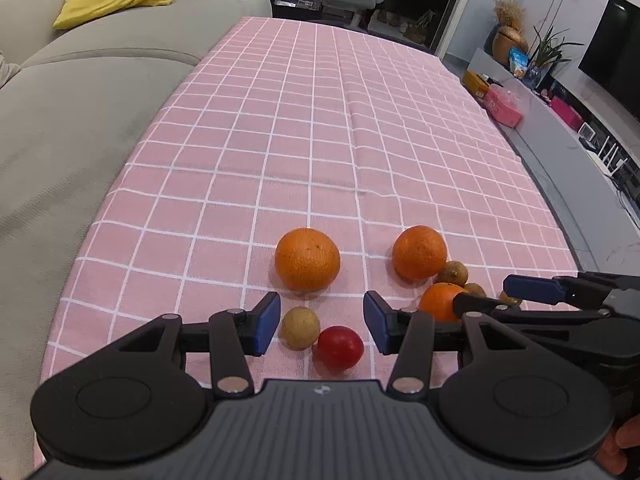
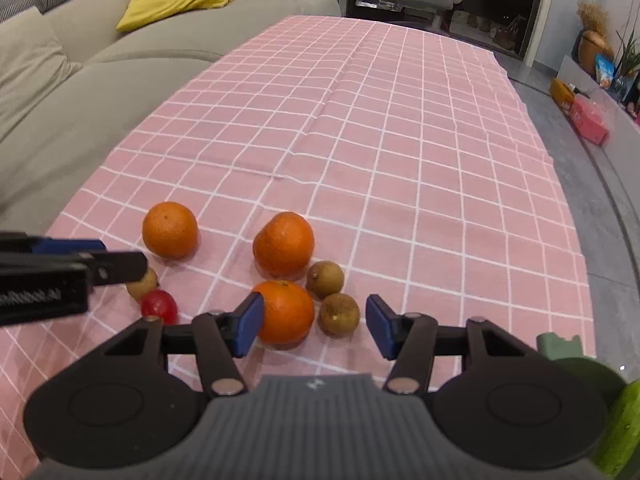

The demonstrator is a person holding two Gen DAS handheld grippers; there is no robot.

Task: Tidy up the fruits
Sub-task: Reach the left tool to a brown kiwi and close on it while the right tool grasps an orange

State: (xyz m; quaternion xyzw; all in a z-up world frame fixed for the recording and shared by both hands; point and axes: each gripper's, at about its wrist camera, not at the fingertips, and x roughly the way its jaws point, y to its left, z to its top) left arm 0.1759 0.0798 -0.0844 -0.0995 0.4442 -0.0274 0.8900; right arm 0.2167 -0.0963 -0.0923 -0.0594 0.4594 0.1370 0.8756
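Sorting was barely begun; oranges (image 2: 284, 244), longans (image 2: 325, 280) and cherry tomato (image 1: 338, 348) lay mixed near the tabletop's (image 1: 320, 140) front edge; both the left gripper (image 1: 320, 322) and right gripper (image 2: 314, 322) had fingers spread, empty.

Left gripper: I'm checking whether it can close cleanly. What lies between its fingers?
In the left wrist view, the open left gripper has a small brown fruit and a red fruit between its fingers, both resting on the tablecloth.
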